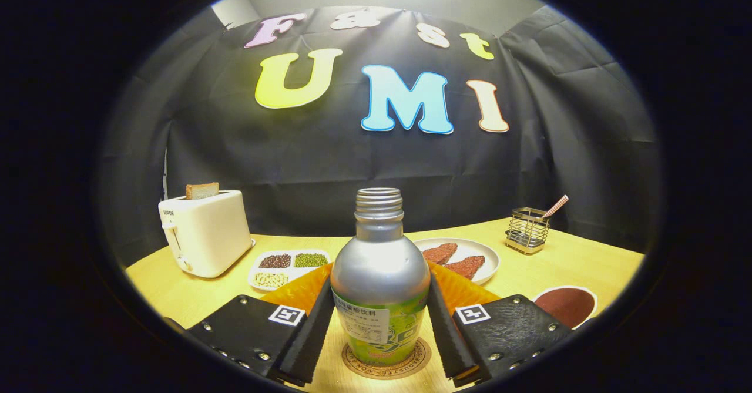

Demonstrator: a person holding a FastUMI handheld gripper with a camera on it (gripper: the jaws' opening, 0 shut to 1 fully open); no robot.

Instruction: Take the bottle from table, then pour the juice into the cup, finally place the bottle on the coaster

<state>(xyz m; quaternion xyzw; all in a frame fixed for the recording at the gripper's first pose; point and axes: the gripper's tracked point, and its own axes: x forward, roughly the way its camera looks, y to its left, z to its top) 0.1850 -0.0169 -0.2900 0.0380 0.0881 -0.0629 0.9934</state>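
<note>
A silver bottle [379, 275] with a green label and an uncapped threaded neck stands upright on a round cork coaster [411, 360]. It sits between my two black fingers [314, 328], whose pads lie against its sides. My gripper [380, 322] is shut on the bottle. To the right of the right finger is a white-rimmed round vessel [567, 305] with a dark red-brown filling; I cannot tell whether it is the cup.
An orange textured object [299, 290] lies behind the bottle, mostly hidden. Beyond it are a divided dish of beans [288, 266], a white plate with two reddish slices [461, 258], a white toaster with bread [205, 234] at the left, and a wire holder [527, 228] at the right.
</note>
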